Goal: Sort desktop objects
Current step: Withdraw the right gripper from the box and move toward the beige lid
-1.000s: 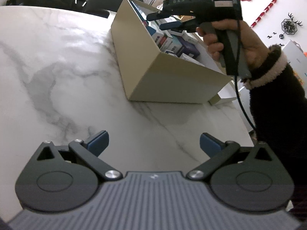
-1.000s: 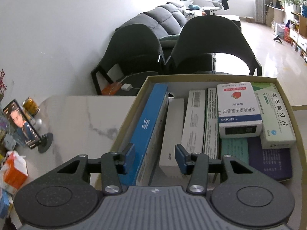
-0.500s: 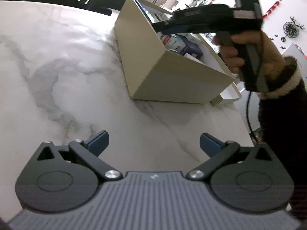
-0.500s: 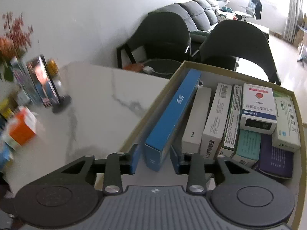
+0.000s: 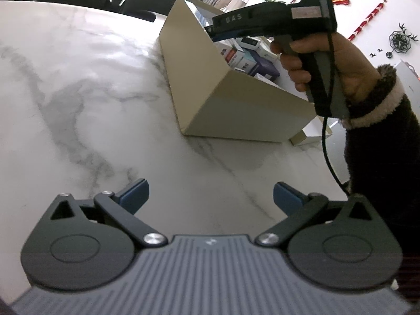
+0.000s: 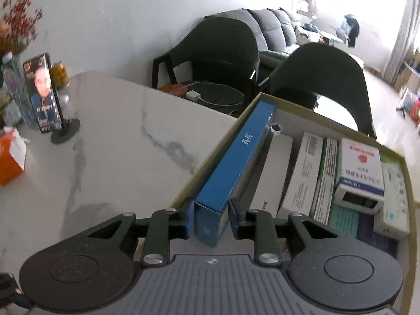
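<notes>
the right gripper [image 6: 211,221] has just been closing and now pinches the near end of the long blue box [image 6: 236,168]. the blue box lies along the left wall of the cream box [image 5: 236,115] on the surface [image 5: 78,92]. its long side points away from the gripper, toward the far wall. held only at one end, it could tip, slip, or catch on the wall. the left gripper [image 5: 211,197] is wide apart and holds nothing.

free: marble table [image 5: 86,110] left of carton [image 5: 236,110] | blocked: carton interior packed with boxes [image 6: 328,173]
</notes>
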`<move>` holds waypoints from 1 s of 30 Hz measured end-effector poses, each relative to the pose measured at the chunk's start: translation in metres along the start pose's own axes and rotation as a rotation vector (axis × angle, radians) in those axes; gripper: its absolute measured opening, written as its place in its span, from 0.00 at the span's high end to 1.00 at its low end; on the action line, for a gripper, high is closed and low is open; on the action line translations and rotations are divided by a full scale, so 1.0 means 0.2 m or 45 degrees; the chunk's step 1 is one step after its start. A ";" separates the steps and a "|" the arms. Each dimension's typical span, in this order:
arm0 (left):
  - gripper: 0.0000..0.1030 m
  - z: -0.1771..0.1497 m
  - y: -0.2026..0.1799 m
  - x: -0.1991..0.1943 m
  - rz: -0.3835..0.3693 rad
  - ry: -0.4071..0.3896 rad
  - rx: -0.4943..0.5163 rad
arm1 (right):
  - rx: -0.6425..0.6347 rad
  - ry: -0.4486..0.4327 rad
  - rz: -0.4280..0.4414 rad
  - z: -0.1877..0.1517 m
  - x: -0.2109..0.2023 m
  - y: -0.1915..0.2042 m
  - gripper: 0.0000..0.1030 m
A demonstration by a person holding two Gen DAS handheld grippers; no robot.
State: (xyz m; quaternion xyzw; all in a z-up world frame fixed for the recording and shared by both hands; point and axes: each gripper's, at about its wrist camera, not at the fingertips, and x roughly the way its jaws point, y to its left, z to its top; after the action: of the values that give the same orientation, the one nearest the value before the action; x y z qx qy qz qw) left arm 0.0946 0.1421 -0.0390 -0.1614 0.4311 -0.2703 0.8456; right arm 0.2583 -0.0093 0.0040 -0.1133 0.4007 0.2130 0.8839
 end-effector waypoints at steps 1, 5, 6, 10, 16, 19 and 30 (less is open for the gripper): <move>0.00 0.00 -0.01 0.00 -0.002 -0.001 0.005 | -0.005 0.001 -0.003 0.00 0.00 0.00 0.70; 0.00 0.01 -0.02 -0.01 -0.009 -0.008 0.023 | 0.052 -0.013 -0.010 -0.02 -0.03 -0.05 0.63; 0.00 0.02 -0.03 -0.01 -0.009 -0.010 0.028 | 0.068 -0.019 -0.011 -0.03 -0.05 -0.06 0.62; 0.00 0.03 -0.05 -0.01 -0.020 -0.021 0.045 | 0.119 -0.054 -0.026 -0.07 -0.12 -0.09 0.55; 0.00 0.04 -0.12 0.01 -0.040 -0.021 0.079 | 0.245 -0.148 -0.091 -0.15 -0.29 -0.20 0.39; 0.00 0.04 -0.16 0.04 -0.048 -0.020 0.086 | 0.315 -0.187 -0.119 -0.20 -0.37 -0.27 0.38; 0.00 0.04 -0.25 0.15 -0.051 -0.045 0.053 | 0.523 -0.266 -0.219 -0.44 -0.61 -0.49 0.25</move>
State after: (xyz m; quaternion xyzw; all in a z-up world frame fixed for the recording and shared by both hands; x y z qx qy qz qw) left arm 0.0991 0.0835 -0.0289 -0.1572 0.4072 -0.2934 0.8505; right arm 0.1738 -0.1628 0.0428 0.0578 0.3310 0.0616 0.9398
